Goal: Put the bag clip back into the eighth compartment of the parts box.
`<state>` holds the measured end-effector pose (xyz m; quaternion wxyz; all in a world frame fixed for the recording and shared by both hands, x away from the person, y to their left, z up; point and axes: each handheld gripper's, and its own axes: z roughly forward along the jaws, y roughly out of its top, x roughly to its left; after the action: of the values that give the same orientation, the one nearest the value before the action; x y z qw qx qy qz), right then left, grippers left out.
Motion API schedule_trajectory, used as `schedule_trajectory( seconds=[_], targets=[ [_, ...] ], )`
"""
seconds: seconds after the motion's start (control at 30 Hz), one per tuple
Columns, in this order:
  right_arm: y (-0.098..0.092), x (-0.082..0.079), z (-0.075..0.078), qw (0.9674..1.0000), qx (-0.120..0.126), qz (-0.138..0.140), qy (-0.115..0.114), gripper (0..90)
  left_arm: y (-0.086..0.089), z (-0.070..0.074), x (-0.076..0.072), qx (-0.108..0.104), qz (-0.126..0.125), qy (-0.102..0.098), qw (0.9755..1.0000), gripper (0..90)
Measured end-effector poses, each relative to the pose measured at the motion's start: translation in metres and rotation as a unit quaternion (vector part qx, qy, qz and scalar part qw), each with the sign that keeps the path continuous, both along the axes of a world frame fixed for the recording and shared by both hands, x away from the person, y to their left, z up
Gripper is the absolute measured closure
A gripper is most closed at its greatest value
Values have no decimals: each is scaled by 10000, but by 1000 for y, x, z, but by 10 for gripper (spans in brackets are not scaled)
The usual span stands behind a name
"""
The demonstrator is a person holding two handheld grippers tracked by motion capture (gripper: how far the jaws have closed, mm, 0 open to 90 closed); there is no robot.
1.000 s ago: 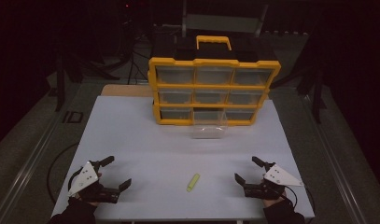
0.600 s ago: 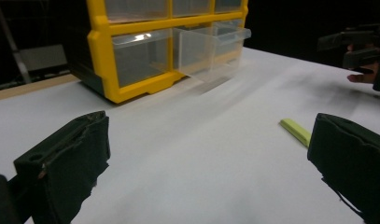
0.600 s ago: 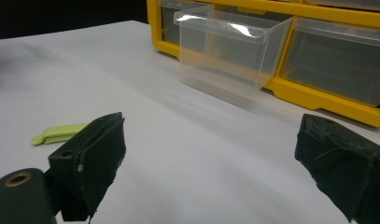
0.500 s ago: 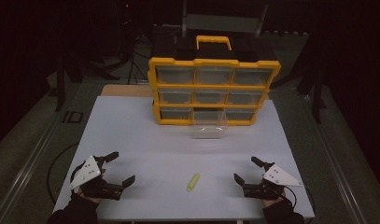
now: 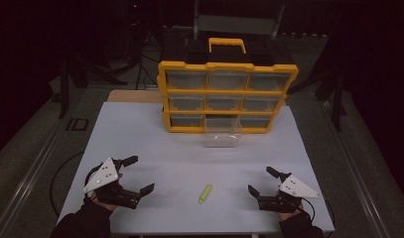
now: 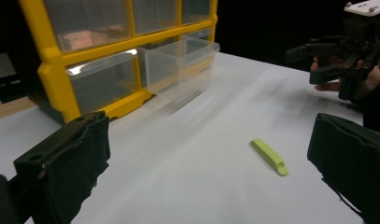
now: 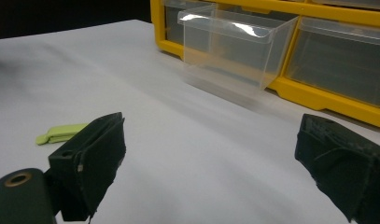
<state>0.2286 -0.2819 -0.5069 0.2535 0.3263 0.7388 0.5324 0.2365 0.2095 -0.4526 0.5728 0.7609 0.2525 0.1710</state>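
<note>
I am holding the left gripper (image 5: 138,174) with its jaws spread wide, gripping nothing. The green clip (image 5: 205,194) is lying flat on the white table (image 5: 140,134), just right of it and ahead. I am keeping the right gripper (image 5: 261,181) agape too; the clip is sitting to its left, the pulled-out clear drawer (image 5: 222,132) well beyond both.

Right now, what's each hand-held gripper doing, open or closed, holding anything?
Left hand-held gripper: open, holding nothing.
Right hand-held gripper: open, holding nothing.
</note>
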Motion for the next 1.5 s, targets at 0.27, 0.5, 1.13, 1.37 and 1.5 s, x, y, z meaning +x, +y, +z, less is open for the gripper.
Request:
schedule_trajectory(
  seconds=[0.27,0.5,1.13,1.37,1.5],
  targets=[
    [1,1,0,10000,-4,32,-2,84,-12,5,1,65,-170,19,9998,2],
    [3,0,-1,10000,-21,67,9,84,-26,9,3,79,-412,28,9991,2],
    [3,-1,1,10000,-21,46,-67,84,-80,6,8,256,-1081,205,9936,2],
    [3,0,1,10000,-11,53,-60,84,-94,4,9,307,-1191,222,9922,2],
    [3,-1,1,10000,-6,53,-49,84,-103,0,10,370,-1225,274,9914,2]
  ],
)
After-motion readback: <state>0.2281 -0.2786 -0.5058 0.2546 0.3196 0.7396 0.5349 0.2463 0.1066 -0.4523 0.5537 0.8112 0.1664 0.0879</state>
